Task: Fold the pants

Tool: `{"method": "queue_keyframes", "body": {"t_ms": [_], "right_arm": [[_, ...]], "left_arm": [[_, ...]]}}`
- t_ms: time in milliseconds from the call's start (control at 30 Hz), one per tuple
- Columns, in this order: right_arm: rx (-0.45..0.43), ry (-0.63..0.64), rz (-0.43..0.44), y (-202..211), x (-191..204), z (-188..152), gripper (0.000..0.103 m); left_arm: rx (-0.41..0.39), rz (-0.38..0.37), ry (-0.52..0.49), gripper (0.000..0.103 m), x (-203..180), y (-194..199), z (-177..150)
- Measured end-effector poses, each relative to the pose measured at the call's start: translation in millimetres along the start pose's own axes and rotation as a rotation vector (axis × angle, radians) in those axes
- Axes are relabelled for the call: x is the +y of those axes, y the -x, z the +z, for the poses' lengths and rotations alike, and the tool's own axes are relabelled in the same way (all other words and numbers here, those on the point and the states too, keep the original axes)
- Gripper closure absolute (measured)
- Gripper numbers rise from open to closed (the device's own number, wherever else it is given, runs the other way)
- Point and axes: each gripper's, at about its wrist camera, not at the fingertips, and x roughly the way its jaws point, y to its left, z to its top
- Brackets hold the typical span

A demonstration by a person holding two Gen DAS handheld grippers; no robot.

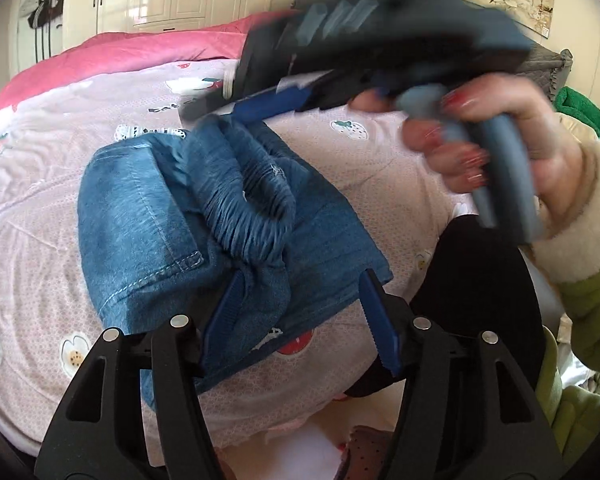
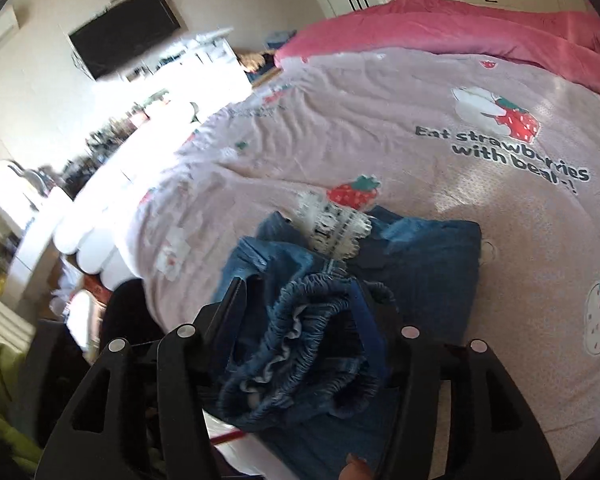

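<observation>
One pair of blue denim pants (image 1: 188, 208) lies bunched in a rough fold on the strawberry-print bed cover (image 1: 380, 160). Two claws work it: the left claw (image 1: 300, 316) is spread, its pads not pressing on the fabric; the right claw (image 2: 300, 320) is spread around the gathered elastic waistband (image 2: 308, 344).

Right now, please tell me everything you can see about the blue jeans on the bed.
The jeans are blue denim, folded into a rough bundle with a gathered elastic waistband bunched on top and pale stitching along a seam. They lie on the pink strawberry-print bedsheet. The left gripper straddles their near edge with jaws apart.
</observation>
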Motion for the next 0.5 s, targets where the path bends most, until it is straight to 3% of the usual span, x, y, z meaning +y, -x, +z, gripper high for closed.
{"method": "queue_keyframes", "body": {"t_ms": [33, 167, 267, 367, 500], "right_arm": [[0.040, 0.014, -0.042, -9, -3, -4, 0.050], [0.045, 0.014, -0.034, -5, -7, -13, 0.050], [-0.019, 0.036, 0.011, 22, 4, -1, 0.047], [-0.090, 0.048, 0.070, 40, 14, 27, 0.041], [-0.006, 0.039, 0.081, 12, 21, 65, 0.042]], "left_arm": [[0.000, -0.009, 0.002, 0.051, 1, 1, -1], [0.000, -0.052, 0.039, 0.051, 12, 9, -6], [-0.045, -0.092, 0.070, 0.038, 21, 36, -2], [-0.105, -0.048, 0.082, 0.033, 30, 59, 2], [-0.098, 0.006, 0.101, 0.033, 43, 61, 3]]}}
